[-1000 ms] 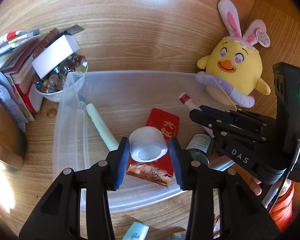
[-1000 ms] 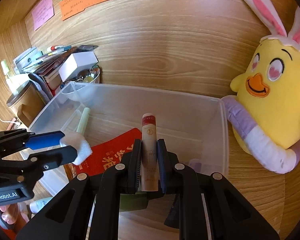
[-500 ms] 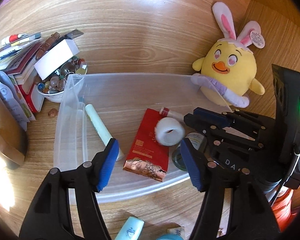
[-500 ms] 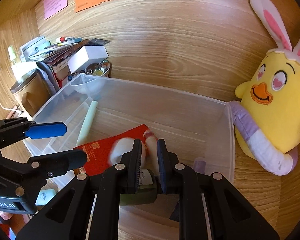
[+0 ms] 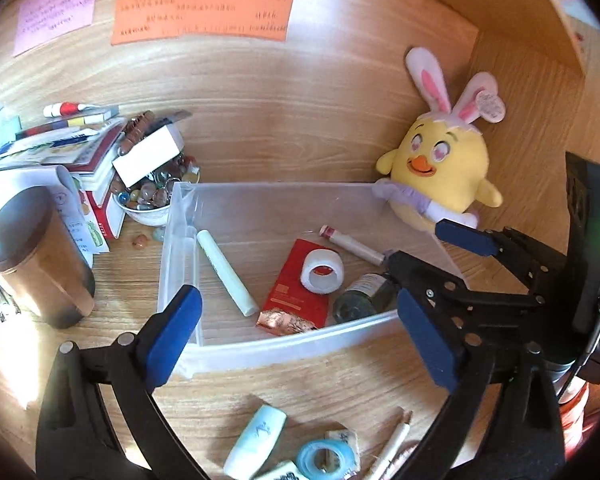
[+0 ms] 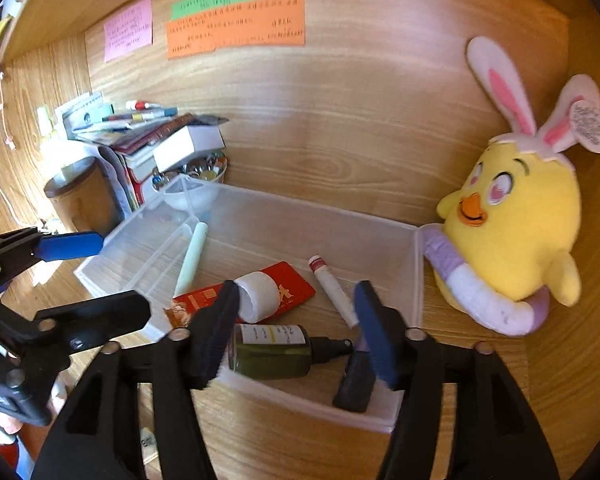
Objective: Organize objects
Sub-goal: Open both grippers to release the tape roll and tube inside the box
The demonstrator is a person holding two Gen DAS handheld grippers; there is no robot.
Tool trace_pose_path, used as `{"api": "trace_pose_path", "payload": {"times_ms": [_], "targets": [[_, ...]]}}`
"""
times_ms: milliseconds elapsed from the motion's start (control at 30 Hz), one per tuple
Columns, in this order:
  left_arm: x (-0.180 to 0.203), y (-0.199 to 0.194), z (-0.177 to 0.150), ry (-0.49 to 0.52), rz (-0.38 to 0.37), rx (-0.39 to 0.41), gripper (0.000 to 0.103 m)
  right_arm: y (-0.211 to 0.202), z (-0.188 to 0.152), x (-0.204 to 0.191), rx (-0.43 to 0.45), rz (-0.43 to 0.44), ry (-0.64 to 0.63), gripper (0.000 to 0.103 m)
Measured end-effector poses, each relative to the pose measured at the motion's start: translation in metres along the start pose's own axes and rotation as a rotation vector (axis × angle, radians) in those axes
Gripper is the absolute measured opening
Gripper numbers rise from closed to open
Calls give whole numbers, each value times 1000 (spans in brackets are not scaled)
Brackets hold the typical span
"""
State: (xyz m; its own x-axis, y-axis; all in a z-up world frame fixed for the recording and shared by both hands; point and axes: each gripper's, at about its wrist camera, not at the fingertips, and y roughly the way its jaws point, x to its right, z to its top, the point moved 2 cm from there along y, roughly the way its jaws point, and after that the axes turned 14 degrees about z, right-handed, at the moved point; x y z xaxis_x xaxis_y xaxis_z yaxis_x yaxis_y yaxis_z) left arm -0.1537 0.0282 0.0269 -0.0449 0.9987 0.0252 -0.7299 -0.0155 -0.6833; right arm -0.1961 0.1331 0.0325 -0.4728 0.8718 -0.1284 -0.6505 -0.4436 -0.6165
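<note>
Left wrist view: the left gripper (image 5: 300, 336) hangs above the near edge of the clear plastic bin (image 5: 284, 350), its blue-padded jaws spread wide with nothing between them; inside the bin lie a pale green stick (image 5: 227, 272), a red packet (image 5: 300, 294) with a white tape roll (image 5: 323, 272) resting on top of it, a slim tube with a red cap (image 5: 350, 245) and a dark green bottle (image 5: 358, 298) on its side near the front wall. The right gripper (image 5: 440, 256) reaches in from the right, over the bin's right end, jaws apart and empty. In the right wrist view the right gripper (image 6: 296, 332) is likewise wide open — the dark green bottle (image 6: 272, 350) lies in the bin just below and between its pads, not held; the tube with the red cap (image 6: 332, 290) lies flat beside the red packet (image 6: 292, 290). A yellow chick toy with rabbit ears (image 5: 440, 176) sits against the bin's far right corner; a bowl of glass pebbles (image 5: 152, 196) under a white box (image 5: 148, 154) stands just beside the far left corner, next to a stack of books (image 5: 80, 148) and a brown cup (image 5: 36, 256). On the wooden desk (image 5: 340, 380) in front of the bin lie a small pale tube (image 5: 256, 440) and a blue tape roll (image 5: 326, 454) — both outside it.
</note>
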Motion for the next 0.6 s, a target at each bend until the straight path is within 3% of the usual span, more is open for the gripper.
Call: {"api": "trace_pose_path", "payload": {"times_ms": [200,600], "targets": [[-11,-18,-8,-32,6,10,100,-30,-9,-10,45,-10,-9,79],[-40,-37,-38,-59,101,-12,100,-51,-42,-23,21,28,23,82]]}}
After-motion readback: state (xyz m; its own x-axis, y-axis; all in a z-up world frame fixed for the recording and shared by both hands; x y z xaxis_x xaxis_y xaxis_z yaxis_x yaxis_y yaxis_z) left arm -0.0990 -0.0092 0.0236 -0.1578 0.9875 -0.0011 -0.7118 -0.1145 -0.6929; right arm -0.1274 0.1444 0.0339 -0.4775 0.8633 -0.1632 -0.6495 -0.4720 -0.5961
